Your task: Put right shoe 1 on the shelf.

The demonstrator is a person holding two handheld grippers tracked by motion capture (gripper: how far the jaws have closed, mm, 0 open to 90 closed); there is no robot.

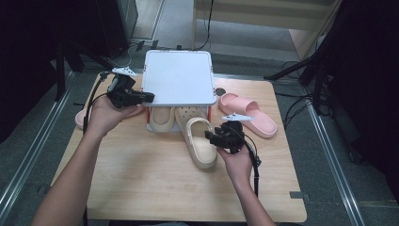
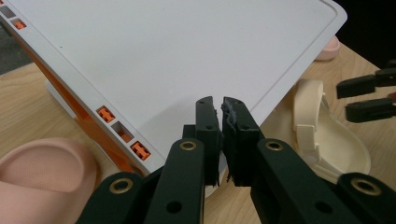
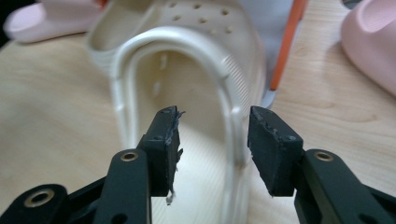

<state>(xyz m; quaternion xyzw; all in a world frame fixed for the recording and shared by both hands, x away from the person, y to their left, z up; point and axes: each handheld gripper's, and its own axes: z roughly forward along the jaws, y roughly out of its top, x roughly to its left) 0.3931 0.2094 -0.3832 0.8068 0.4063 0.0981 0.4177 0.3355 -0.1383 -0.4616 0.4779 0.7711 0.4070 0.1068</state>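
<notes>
Two grippers: right fingers (image 3: 273, 147) apart; left fingers (image 2: 208, 122) clamped on lid (image 2: 187, 56); two cream clogs (image 1: 200, 141); two pink slides (image 1: 249, 114)

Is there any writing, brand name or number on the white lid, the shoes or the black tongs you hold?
None that can be read.
White lid: plain, with only orange clips along its edge.
Cream clog: holes, no brand visible.
Pink slide: plain.
Left tongs and right tongs: unmarked black.

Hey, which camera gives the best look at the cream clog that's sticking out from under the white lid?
The high view: the cream clog shows whole, toe under the white lid. The right gripper view sees only its heel strap and footbed, close and blurred. The left gripper view catches its heel end beside the lid's corner.
</notes>
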